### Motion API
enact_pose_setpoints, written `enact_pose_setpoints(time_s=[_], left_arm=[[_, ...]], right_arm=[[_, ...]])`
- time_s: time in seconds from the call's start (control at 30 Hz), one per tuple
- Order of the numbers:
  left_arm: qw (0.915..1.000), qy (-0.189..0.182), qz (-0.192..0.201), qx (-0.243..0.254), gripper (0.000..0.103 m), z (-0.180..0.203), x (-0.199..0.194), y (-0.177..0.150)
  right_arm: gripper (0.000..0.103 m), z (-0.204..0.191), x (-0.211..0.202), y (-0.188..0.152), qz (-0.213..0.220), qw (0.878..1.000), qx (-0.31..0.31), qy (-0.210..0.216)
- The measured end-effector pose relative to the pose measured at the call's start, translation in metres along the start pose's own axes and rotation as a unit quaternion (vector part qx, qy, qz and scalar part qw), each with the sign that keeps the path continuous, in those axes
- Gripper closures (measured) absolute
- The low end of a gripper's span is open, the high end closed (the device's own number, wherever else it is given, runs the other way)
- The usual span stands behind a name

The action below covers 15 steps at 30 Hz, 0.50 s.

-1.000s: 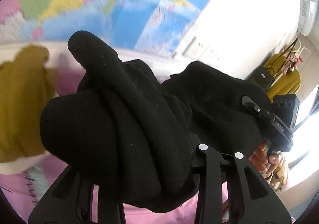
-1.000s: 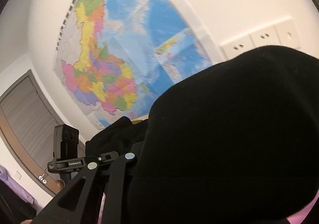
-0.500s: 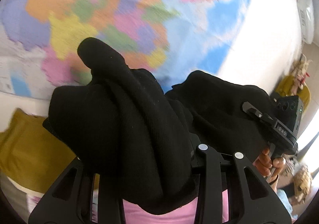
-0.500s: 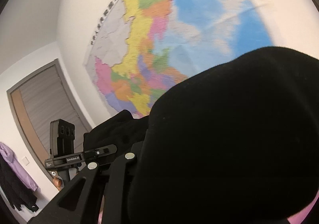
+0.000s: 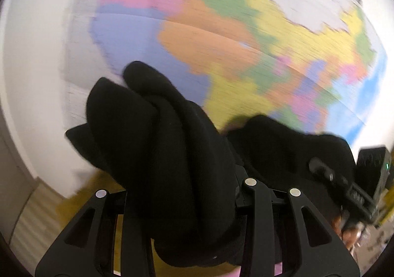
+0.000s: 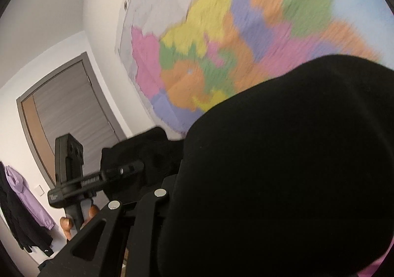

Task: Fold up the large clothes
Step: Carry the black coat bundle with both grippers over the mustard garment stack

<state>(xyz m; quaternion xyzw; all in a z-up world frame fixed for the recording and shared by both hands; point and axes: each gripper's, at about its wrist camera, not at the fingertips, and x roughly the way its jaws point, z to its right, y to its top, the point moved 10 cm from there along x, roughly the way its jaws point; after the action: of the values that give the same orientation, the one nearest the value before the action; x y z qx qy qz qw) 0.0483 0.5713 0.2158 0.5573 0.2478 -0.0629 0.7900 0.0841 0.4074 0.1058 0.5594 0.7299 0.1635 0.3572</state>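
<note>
A black garment [image 5: 172, 154] is bunched in thick folds between the fingers of my left gripper [image 5: 192, 186], which is shut on it; the cloth hides the fingertips. The same garment [image 6: 283, 166] fills the lower right of the right wrist view and is draped over my right gripper [image 6: 221, 193], which is shut on it with only its left finger [image 6: 118, 218] showing. The garment stretches between the two tools, held up in the air. Each camera sees the other tool: the right one [image 5: 367, 183] and the left one [image 6: 73, 178] with a hand [image 6: 66, 225] below it.
A large coloured wall map [image 5: 221, 30] fills the background, close ahead. A mustard cloth [image 5: 81, 193] lies low at the left. A grey door [image 6: 61, 109] stands at the left, with a purple jacket [image 6: 27, 198] and dark clothes hanging beside it.
Both grippers have swung leftward along the map wall and risen, carrying the black garment. The wall sockets and most of the mustard cloth have left the views. Neither grip has changed.
</note>
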Motion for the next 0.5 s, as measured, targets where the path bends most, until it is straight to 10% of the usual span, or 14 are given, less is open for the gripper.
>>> enact_pose_setpoints(time_s=[0.1, 0.27, 0.5], left_arm=[[0.9994, 0.019, 0.017, -0.023, 0.069, -0.061, 0.018, -0.015], [0.9882, 0.081, -0.073, -0.108, 0.068, -0.170, 0.086, -0.119], [0.9837, 0.104, -0.094, -0.112, 0.056, -0.198, 0.099, -0.161]], right_arm=[[0.084, 0.005, 0.043, -0.041, -0.037, 0.999, 0.002, -0.003], [0.079, 0.048, 0.121, -0.175, -0.213, 0.974, 0.070, -0.028], [0.051, 0.040, 0.086, -0.188, -0.217, 0.974, 0.061, 0.000]])
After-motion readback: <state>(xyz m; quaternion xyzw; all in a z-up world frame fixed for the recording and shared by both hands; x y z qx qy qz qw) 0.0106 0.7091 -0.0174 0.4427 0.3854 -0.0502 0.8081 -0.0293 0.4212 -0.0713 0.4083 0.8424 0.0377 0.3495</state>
